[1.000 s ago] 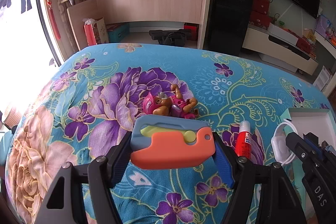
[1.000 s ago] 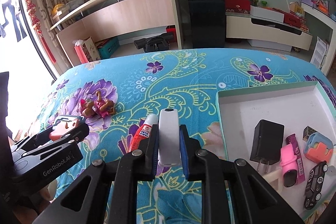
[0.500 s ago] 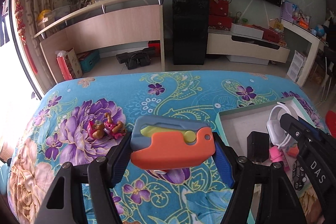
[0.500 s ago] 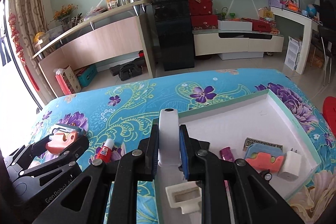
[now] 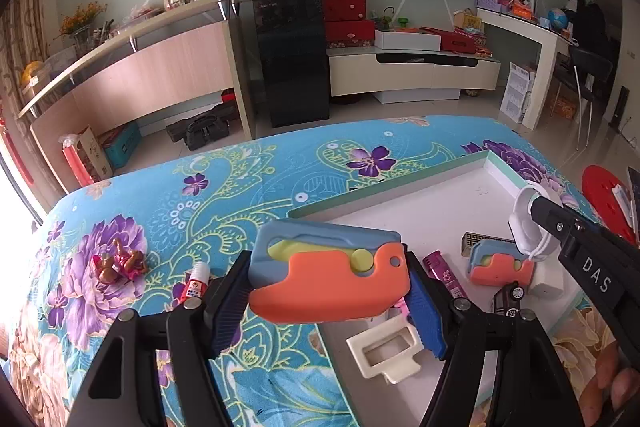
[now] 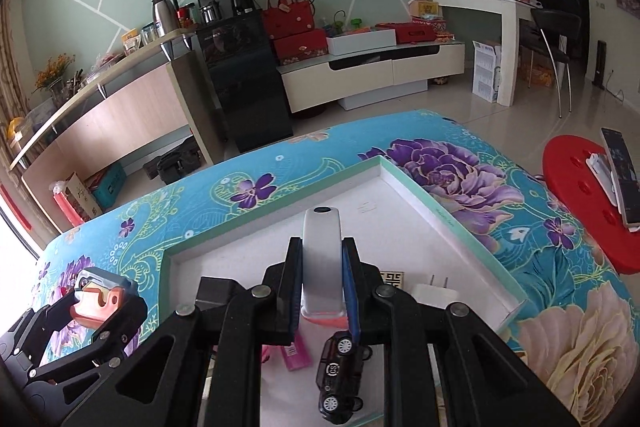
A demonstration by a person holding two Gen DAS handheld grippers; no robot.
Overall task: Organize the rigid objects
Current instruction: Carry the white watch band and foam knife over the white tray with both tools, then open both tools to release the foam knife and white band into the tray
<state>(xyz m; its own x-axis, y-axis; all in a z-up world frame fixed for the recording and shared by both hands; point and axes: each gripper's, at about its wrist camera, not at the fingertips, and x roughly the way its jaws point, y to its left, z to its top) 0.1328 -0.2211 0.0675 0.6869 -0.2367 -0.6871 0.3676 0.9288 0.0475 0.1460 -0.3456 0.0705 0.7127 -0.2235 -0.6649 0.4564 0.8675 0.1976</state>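
Observation:
My left gripper (image 5: 330,281) is shut on a blue and orange toy knife (image 5: 328,273), held above the near left edge of the white tray (image 5: 400,201). My right gripper (image 6: 322,283) is shut on a white oblong device with a cable (image 6: 322,259), over the tray's (image 6: 460,227) middle. It also shows in the left wrist view (image 5: 528,227) at the right. In the tray lie a second blue and orange toy (image 5: 502,263), a black toy car (image 6: 340,373), a pink lighter (image 5: 444,273), a white plug (image 6: 436,295) and a white frame piece (image 5: 384,351).
A glue tube (image 5: 196,283) and a small pink and brown toy figure (image 5: 118,261) lie on the floral cloth (image 5: 240,187) left of the tray. A red stool (image 6: 580,195) with a phone stands off the table's right side.
Both grippers have swung right with their loads, from over the floral cloth to over the tray. The toy figure and glue tube now lie off to the left.

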